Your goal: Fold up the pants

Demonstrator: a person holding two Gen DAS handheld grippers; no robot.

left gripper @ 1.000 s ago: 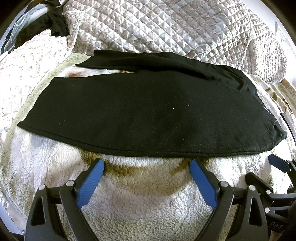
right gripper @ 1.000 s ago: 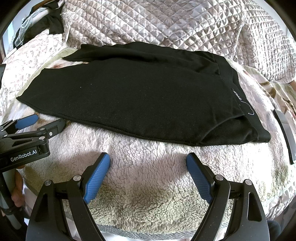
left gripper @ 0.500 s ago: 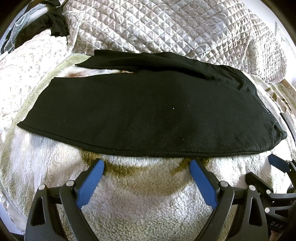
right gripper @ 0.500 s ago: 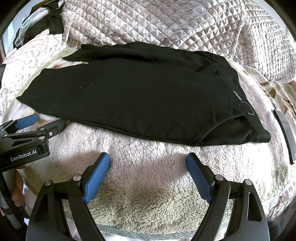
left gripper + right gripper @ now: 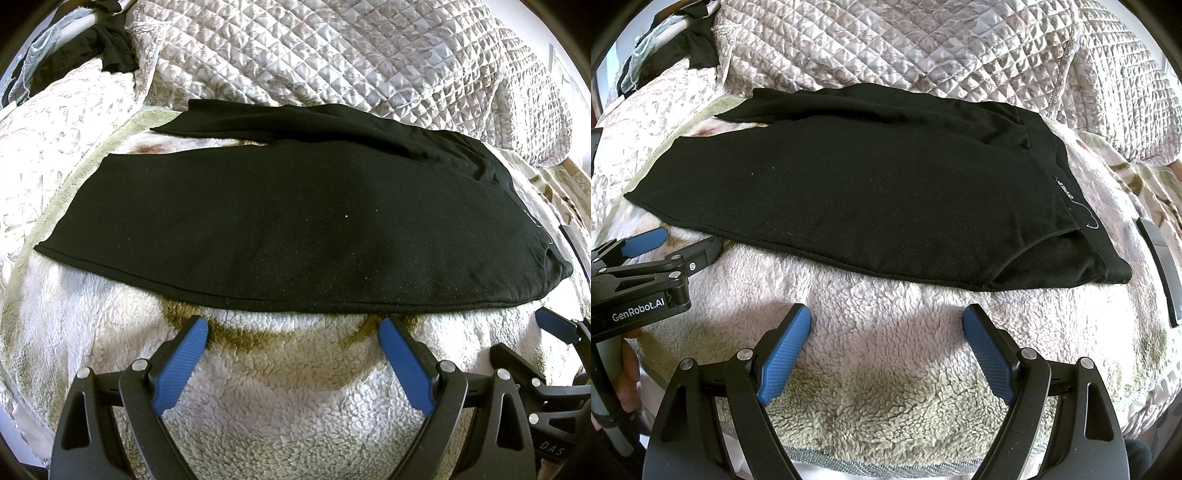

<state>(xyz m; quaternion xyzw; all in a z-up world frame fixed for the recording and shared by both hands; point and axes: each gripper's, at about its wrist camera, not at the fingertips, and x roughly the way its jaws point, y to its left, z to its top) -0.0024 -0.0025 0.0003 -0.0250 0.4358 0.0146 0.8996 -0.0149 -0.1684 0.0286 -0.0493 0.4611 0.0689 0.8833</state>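
Both grippers' fingers (image 5: pixel 184 354) (image 5: pixel 988 354) spread wide, empty; pants (image 5: pixel 295 229) untouched.

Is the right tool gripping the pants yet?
No: the right tool is open over the fleece blanket, short of the pants.

Both wrist cameras sat low over the fleece blanket (image 5: pixel 295 387), looking forward across the black pants (image 5: pixel 288 229) toward the quilted cover (image 5: pixel 923 44). The left view stood nearer the hem end, the right view nearer the waistband. Each caught the other gripper at its frame edge.
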